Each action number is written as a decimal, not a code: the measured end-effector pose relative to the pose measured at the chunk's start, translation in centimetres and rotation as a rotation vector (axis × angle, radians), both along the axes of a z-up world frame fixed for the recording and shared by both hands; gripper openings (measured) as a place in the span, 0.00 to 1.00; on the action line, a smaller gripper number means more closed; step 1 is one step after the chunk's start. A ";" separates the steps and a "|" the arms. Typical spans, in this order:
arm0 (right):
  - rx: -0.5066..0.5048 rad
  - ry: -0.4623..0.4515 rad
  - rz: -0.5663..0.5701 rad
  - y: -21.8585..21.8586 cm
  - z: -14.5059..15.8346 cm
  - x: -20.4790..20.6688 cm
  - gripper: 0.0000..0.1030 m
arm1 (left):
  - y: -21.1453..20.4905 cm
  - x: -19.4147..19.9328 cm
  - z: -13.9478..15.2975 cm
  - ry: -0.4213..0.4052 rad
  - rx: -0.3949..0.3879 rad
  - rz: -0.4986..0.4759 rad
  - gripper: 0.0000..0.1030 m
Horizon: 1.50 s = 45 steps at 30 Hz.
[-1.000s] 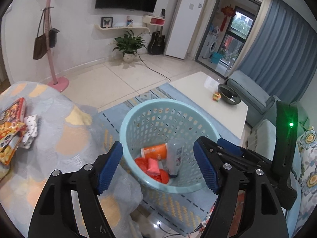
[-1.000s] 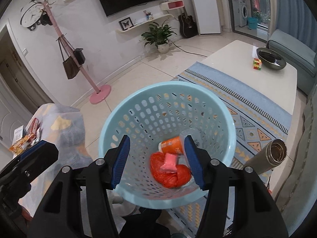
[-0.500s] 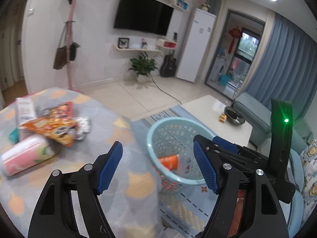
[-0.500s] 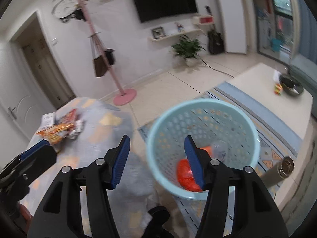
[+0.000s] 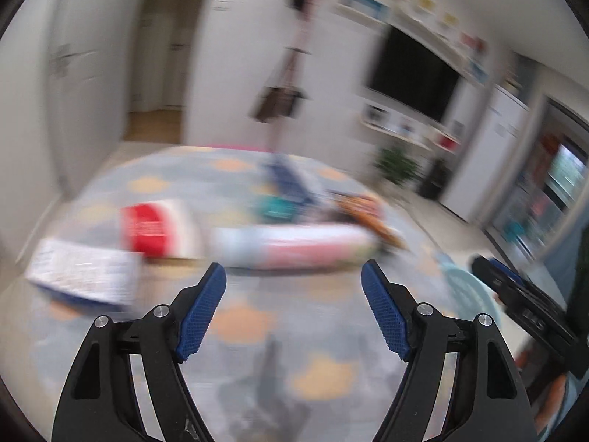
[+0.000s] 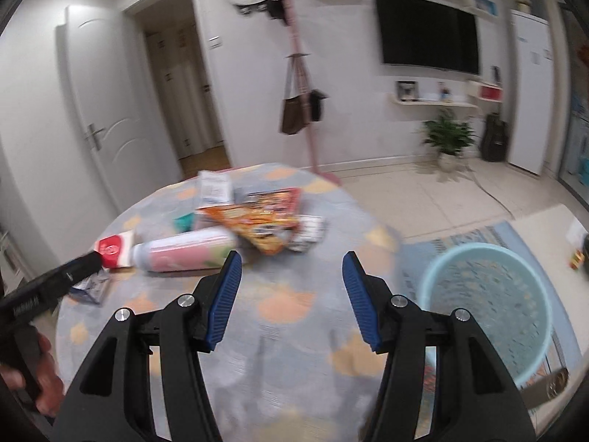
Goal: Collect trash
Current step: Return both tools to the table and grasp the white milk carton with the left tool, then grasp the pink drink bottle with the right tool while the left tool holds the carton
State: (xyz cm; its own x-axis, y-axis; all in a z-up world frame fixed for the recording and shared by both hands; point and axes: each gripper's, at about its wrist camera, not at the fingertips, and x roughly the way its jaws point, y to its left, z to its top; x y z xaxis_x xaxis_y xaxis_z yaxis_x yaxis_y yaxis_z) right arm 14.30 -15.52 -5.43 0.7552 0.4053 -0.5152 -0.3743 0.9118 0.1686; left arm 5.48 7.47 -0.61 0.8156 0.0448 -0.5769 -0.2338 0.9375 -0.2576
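Observation:
Several pieces of trash lie on a round table with a grey patterned cloth (image 6: 294,331): a pink bottle (image 6: 184,254) on its side, a red-and-white carton (image 6: 114,248), an orange snack bag (image 6: 254,228) and small packs. My left gripper (image 5: 292,313) hovers just short of the blurred pink bottle (image 5: 291,245); its jaws are opening with nothing between them. My right gripper (image 6: 292,302) is open and empty above the cloth. The light blue basket (image 6: 489,309) stands on the floor to the right of the table.
A pink coat stand (image 6: 302,84) with bags stands behind the table. White doors (image 6: 106,110) are at the left, a wall television (image 6: 427,37) and a potted plant (image 6: 447,140) at the right. A patterned rug (image 6: 464,239) lies under the basket.
Both grippers swung left, away from above the basket, and now face the table with the trash. The left view has become motion-blurred. The left jaws stand a little wider.

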 end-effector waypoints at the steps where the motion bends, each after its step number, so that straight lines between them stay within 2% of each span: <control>1: -0.005 0.000 0.032 1.3 0.1 0.2 0.52 | 1.6 -0.7 0.0 0.010 -0.005 0.052 0.76; 3: -0.019 -0.011 0.075 3.3 0.3 0.4 0.47 | 4.9 -1.5 0.0 0.030 -0.037 0.153 0.77; 5: -0.031 -0.009 0.140 5.8 0.5 1.0 0.37 | 8.1 -2.5 -0.2 0.047 -0.076 0.226 0.77; 9: -0.041 0.042 0.232 10.3 0.2 3.2 0.35 | 13.5 -3.8 -1.3 0.090 -0.158 0.359 0.77; 12: -0.053 0.089 0.280 12.5 -0.2 4.8 0.35 | 16.2 -4.1 -2.2 0.122 -0.226 0.395 0.77; 18: -0.147 0.160 0.316 16.0 -1.0 8.1 0.35 | 19.3 -2.4 -3.7 0.172 -0.285 0.471 0.78; 22: -0.164 0.250 0.347 16.7 -2.4 10.4 0.36 | 19.5 -1.3 -4.8 0.198 -0.279 0.517 0.79; 25: -0.191 0.294 0.365 16.9 -3.1 11.4 0.41 | 20.1 0.4 -5.2 0.234 -0.261 0.527 0.80; 26: -0.203 0.308 0.375 17.0 -3.3 11.6 0.44 | 20.3 1.1 -5.3 0.250 -0.250 0.526 0.81; 30: -0.214 0.362 0.408 16.9 -4.3 11.5 0.44 | 20.3 3.5 -5.5 0.316 -0.187 0.495 0.82; 35: -0.183 0.384 0.445 15.5 -4.7 8.9 0.47 | 19.1 4.4 -6.0 0.354 -0.106 0.420 0.79; 36: -0.176 0.374 0.447 15.0 -4.5 8.2 0.49 | 18.7 4.4 -5.9 0.353 -0.093 0.394 0.78; 38: -0.163 0.328 0.464 13.8 -3.9 6.6 0.65 | 18.1 4.0 -5.8 0.348 -0.067 0.344 0.77; 41: -0.167 0.264 0.529 13.0 -3.0 4.5 0.81 | 17.1 3.3 -5.6 0.341 -0.028 0.263 0.72; 42: -0.182 0.250 0.552 13.1 -3.0 4.1 0.83 | 16.7 3.0 -5.6 0.340 -0.018 0.240 0.71; 45: -0.322 0.192 0.561 14.0 -3.6 2.8 0.83 | 14.4 2.2 -5.3 0.328 0.064 0.114 0.71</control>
